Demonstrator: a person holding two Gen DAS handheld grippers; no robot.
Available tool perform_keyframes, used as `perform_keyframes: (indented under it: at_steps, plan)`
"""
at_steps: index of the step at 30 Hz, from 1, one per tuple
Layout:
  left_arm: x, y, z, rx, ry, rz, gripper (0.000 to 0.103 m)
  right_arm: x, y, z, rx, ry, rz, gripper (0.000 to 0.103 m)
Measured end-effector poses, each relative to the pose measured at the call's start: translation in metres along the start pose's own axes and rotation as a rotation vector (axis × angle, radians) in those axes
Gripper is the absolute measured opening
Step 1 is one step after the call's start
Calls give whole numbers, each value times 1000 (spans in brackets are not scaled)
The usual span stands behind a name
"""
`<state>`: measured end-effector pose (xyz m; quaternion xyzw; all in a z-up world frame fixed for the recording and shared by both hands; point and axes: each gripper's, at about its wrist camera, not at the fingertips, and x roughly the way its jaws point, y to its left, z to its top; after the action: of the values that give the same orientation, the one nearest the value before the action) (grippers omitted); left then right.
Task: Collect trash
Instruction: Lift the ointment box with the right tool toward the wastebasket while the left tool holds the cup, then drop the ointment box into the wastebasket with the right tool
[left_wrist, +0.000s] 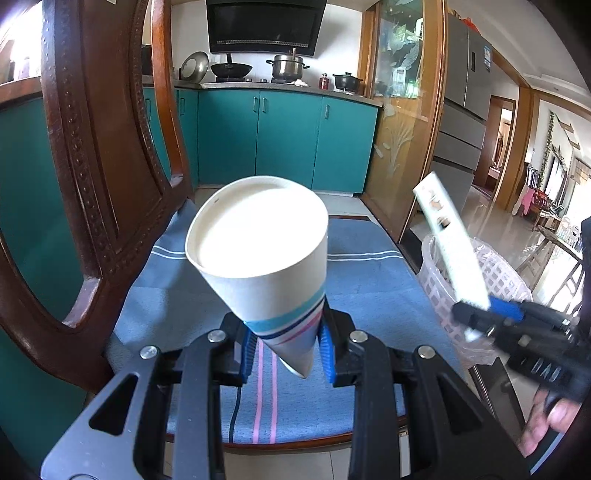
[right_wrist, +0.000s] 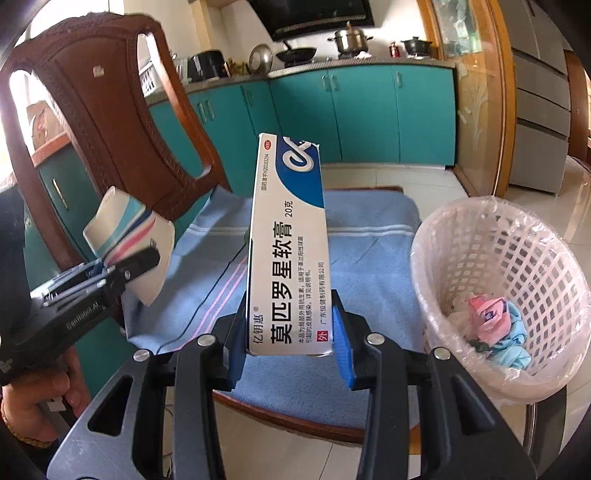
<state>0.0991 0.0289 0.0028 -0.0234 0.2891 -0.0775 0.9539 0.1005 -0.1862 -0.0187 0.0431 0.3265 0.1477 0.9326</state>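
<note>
My left gripper is shut on a white paper cup with blue and pink stripes, held by its rim with its bottom toward the camera, above the chair seat. It also shows in the right wrist view. My right gripper is shut on a white and blue ointment box, held upright above the seat; the box also shows in the left wrist view. A white lattice trash basket with a plastic liner stands to the right of the chair, with crumpled pink and blue trash inside.
A wooden chair with a blue striped cushion lies below both grippers. Teal kitchen cabinets stand behind, with pots on the counter. A glass-panelled wooden door and tiled floor lie to the right.
</note>
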Motion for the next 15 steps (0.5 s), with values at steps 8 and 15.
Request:
perform_keyframes:
  at_steps: [8,15]
  plan:
    - [-1,-1,-1,0,0,-5,29,-38,-87,28,140,-139,-181,47]
    - [5,-18,-4,34,11,-27,29,-52,-155,24,346,-116,-292,97]
